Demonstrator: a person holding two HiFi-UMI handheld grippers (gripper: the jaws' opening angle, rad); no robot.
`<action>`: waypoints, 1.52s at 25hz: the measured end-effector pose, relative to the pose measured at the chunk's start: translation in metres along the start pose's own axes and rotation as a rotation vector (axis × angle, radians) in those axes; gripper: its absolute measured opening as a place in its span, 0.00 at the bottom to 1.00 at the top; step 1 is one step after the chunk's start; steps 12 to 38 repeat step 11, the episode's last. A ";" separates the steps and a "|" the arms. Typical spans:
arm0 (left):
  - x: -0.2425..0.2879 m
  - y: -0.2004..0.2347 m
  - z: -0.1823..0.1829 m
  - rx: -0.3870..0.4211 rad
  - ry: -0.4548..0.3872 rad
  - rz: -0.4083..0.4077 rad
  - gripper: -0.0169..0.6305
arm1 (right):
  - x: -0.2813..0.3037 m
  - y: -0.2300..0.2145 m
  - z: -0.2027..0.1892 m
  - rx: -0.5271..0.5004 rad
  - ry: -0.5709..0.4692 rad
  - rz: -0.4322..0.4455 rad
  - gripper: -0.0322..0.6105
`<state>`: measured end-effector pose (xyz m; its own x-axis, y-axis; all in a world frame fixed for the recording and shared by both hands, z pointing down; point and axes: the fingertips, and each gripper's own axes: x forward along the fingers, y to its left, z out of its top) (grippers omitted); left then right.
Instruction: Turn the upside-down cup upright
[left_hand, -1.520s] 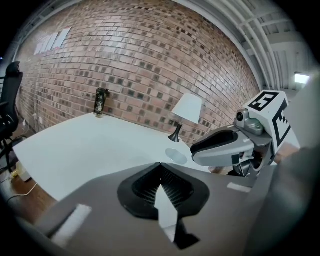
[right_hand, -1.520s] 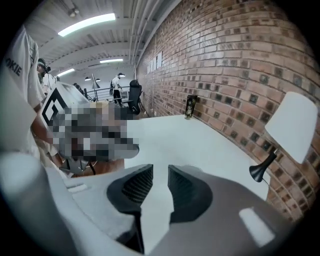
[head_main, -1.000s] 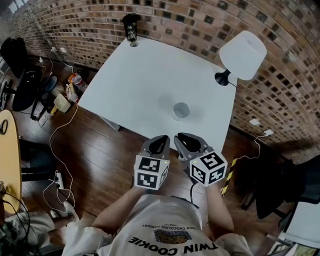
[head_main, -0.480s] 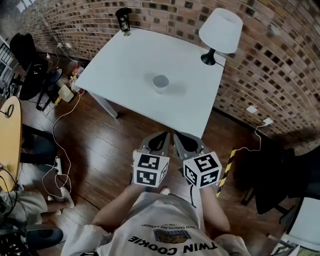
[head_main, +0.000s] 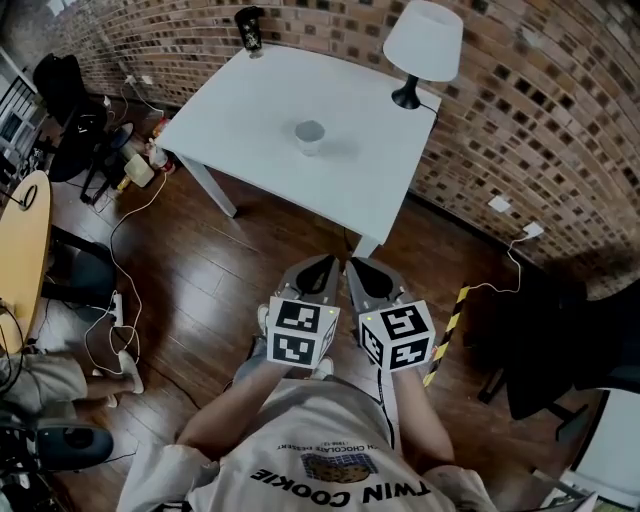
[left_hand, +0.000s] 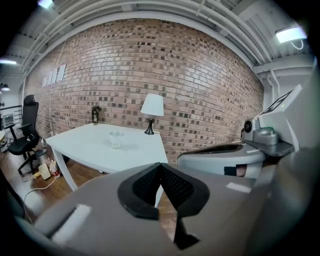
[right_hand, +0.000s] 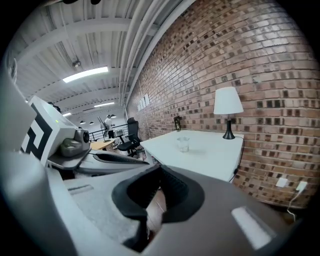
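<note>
1. The cup (head_main: 309, 134) stands on the tabletop (head_main: 240, 120), well apart from the lamp (head_main: 422, 45). It seems to be mouth-up, as the task wants.
2. The left tool (head_main: 322, 266) and right tool (head_main: 362, 268) are both pinched shut and empty, far from the lamp, over the floor (head_main: 230, 270).
3. My judgement: hold them clear so nothing topples the cup.

The person's shirt (head_main: 335, 480) carries the words "TWIN COOKIE" in large white letters, seen upside down in the head view. A smaller line of print beside a small picture on the shirt is too fine to read.
</note>
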<state>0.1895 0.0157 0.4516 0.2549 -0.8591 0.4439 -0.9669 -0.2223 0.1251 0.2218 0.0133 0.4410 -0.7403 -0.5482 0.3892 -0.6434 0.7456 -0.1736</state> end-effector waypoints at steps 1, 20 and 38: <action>-0.005 -0.001 -0.001 0.004 0.001 0.003 0.04 | -0.003 0.003 -0.001 0.005 -0.002 -0.005 0.05; -0.039 0.000 -0.013 0.005 0.018 -0.003 0.04 | -0.009 0.036 -0.010 0.035 -0.006 -0.033 0.05; -0.039 0.000 -0.013 0.005 0.018 -0.003 0.04 | -0.009 0.036 -0.010 0.035 -0.006 -0.033 0.05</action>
